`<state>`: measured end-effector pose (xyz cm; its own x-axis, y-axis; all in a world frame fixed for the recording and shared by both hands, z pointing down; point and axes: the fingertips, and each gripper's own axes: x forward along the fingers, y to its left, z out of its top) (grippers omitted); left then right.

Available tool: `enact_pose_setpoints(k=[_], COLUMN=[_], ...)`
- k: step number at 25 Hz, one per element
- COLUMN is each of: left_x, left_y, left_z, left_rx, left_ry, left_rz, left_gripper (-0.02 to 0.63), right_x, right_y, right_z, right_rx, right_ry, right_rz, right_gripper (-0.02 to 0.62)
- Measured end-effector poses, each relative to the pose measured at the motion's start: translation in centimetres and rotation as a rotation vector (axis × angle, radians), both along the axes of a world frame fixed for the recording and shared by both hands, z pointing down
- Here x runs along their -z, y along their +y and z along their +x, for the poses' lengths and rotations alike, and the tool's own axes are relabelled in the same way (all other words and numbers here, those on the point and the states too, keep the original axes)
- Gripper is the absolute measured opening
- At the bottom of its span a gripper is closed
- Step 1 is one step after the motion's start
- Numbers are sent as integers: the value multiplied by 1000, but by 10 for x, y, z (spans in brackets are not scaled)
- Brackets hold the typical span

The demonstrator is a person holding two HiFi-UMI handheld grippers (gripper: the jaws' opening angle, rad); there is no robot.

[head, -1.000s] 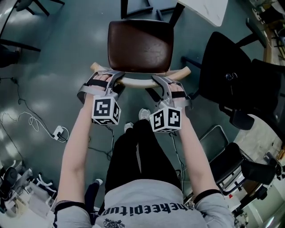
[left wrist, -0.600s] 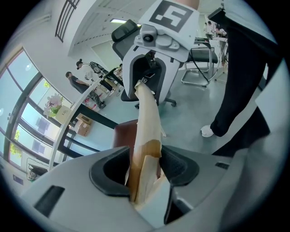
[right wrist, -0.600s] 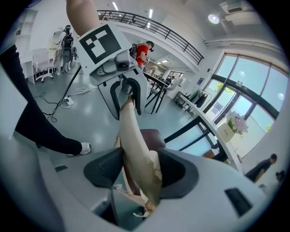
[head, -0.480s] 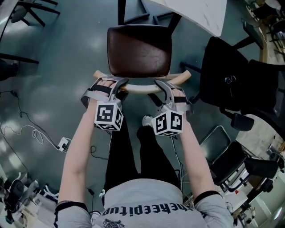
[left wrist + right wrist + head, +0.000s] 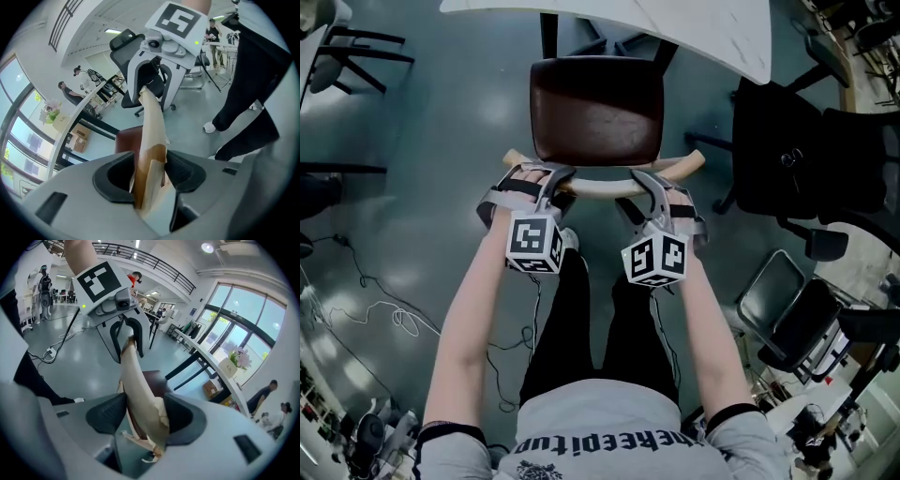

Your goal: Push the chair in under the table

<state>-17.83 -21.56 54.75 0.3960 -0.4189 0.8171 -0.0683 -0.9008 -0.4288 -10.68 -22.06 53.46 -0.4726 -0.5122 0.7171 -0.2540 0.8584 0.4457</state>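
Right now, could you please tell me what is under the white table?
Only black legs show beneath the white table's near edge, just beyond the chair's brown seat, which looks short of it. The tabletop covers the rest of the legs and the floor there.

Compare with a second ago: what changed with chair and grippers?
The chair has slid forward toward the table, whose top now fills far more of the head view; the seat's front edge nearly meets its edge. The person stepped after it. Unchanged: left gripper and right gripper both clamped on the wooden backrest; nothing let go.
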Motion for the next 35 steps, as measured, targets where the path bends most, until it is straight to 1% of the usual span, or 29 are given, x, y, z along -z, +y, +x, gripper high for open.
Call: enact_pose_setpoints(k=[6,16,25,30,35], left_x=[0,0,0,-1,0], left_y=[-28,-68,-94,-96,-96], left_z=[-29,-49,-63,-63,-63], left_rx=[-62,-139,-182,-201,-202], left_ry=[-14,-16,-17,-9,-9], left_rz=[1,22,35,39,41], left_gripper=[215,219,224,224,222], right_x=[2,2,3,2,2], right_y=[-21,-54,-76,-78,-78], right_z=[-28,-50,-65,-64,-65], right_rx=[-75,-165,-206,-214,-218], right_ry=[-11,-17,-19,-18,-14], right_rz=[13,20,27,27,16], right_gripper=[256,258,259,261,262])
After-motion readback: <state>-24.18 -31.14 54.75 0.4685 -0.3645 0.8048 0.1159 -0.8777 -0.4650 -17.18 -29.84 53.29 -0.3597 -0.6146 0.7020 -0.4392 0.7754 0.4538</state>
